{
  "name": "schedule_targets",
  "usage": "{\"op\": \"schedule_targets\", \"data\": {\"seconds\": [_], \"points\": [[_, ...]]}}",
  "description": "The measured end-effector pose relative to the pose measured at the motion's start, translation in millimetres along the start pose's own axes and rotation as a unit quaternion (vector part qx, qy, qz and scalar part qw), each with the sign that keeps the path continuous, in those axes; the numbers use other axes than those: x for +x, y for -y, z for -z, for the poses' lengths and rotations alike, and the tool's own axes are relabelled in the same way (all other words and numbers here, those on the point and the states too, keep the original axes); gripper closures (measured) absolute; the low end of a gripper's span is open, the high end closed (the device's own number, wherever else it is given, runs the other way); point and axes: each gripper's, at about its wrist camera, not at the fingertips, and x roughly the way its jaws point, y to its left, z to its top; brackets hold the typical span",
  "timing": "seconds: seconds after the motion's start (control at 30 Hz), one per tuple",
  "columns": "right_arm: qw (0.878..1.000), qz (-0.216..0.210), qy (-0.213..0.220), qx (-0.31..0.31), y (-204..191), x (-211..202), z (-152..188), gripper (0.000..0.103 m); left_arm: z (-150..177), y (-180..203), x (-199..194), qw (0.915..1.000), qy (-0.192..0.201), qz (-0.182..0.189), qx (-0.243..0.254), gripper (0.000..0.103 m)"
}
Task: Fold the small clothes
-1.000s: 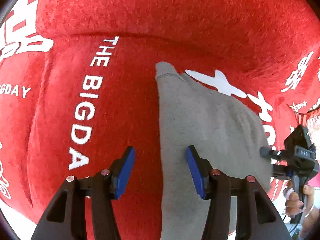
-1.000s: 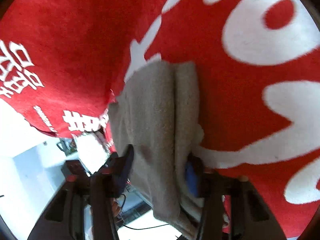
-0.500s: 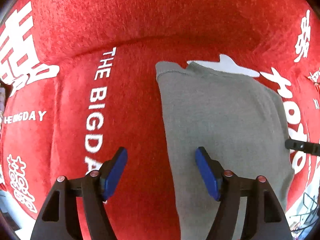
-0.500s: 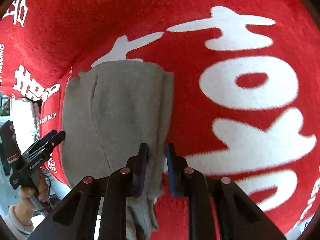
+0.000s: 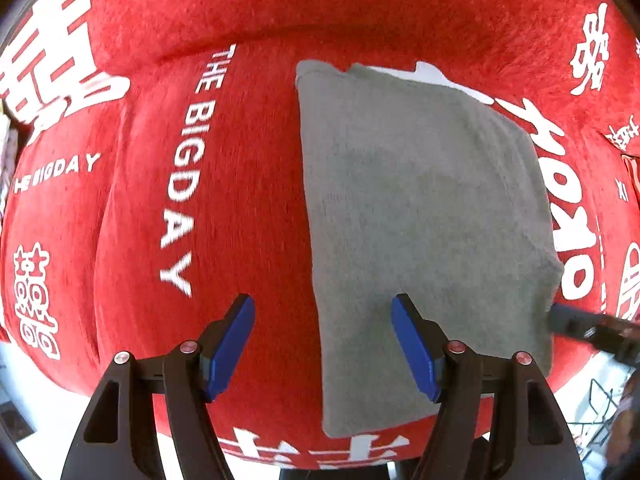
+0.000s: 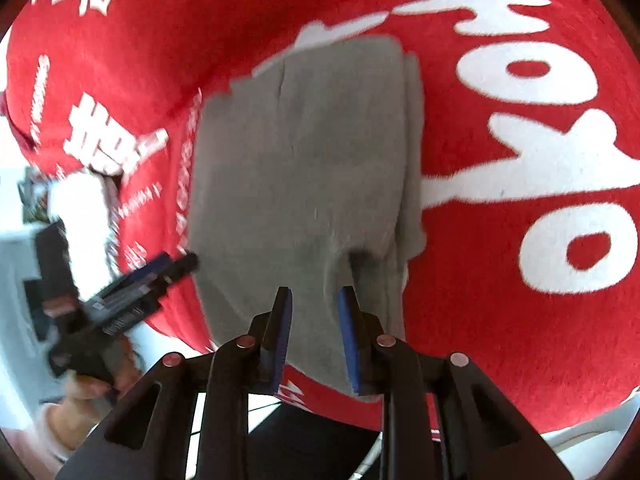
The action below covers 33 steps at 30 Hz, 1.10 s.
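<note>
From the left wrist we see the left gripper spread wide and empty, hanging over the folded grey cloth lying flat on the red blanket. From the right wrist, our right gripper sits narrow above its near edge; can't tell if it's pinching.

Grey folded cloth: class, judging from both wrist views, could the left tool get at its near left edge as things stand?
Probably yes. The left tool is open above the grey cloth's left edge, nothing lying between; the right tool is over the far side.
</note>
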Motion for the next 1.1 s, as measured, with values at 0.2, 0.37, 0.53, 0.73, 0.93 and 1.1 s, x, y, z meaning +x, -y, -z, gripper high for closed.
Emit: {"op": "schedule_targets", "data": {"seconds": [0.2,0.37,0.53,0.73,0.93,1.1], "points": [[0.997,0.075,-0.022,0.025,22.7,22.5,9.2,0.074,9.0,-1.1,1.2,0.9998,-0.014,-0.013,-0.012,0.031],[0.996,0.074,-0.015,0.036,24.2,9.3,16.7,0.069,15.3,-3.1,-6.0,0.9995,-0.015,-0.028,-0.004,0.031],[0.997,0.073,-0.007,0.037,11.3,-3.5,17.0,0.069,19.7,-2.0,-22.0,0.9994,-0.013,-0.033,-0.003,0.031],[0.997,0.078,0.007,0.028,-3.4,-26.5,12.6,0.054,23.5,-1.7,-36.5,0.9995,-0.013,-0.023,-0.016,0.018],[0.996,0.083,0.021,0.022,-21.1,-51.8,7.8,0.038,22.7,0.5,-59.1,0.9983,-0.005,-0.056,-0.012,0.0],[0.994,0.099,0.038,0.01,-39.0,-70.2,5.1,0.022,20.9,-0.5,-77.2,0.9985,0.012,-0.051,-0.013,0.0]]}}
